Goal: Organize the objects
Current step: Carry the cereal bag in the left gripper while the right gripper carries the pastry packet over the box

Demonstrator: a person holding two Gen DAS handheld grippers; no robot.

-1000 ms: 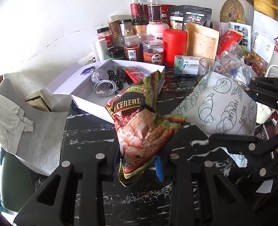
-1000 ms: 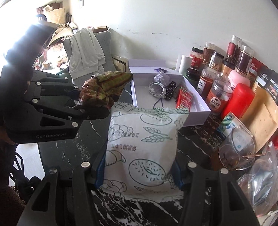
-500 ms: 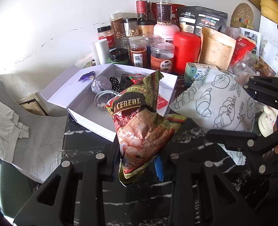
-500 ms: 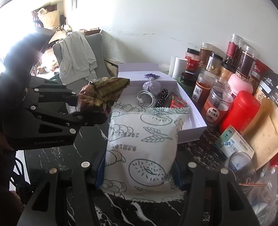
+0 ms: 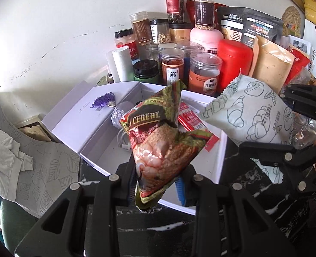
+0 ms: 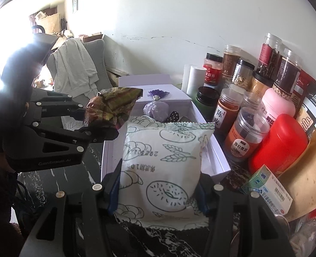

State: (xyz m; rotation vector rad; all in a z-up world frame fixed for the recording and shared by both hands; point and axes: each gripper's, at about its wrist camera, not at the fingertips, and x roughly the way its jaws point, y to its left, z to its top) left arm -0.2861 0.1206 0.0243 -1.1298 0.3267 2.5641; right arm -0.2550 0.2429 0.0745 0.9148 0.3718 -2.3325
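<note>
Above the open white box (image 5: 106, 128), the left gripper (image 5: 158, 184) pinches the cereal packet (image 5: 158, 145) and the right gripper (image 6: 158, 194) clamps the pastry-print pouch (image 6: 162, 158), jars (image 6: 243, 137) crowding the box's right wall.

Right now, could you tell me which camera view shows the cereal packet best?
The left wrist view shows the cereal packet best: it faces the camera, its printed front readable, clamped in the left gripper above the white box. The right wrist view catches only its crumpled top end, side-on and partly washed out by window glare.
</note>
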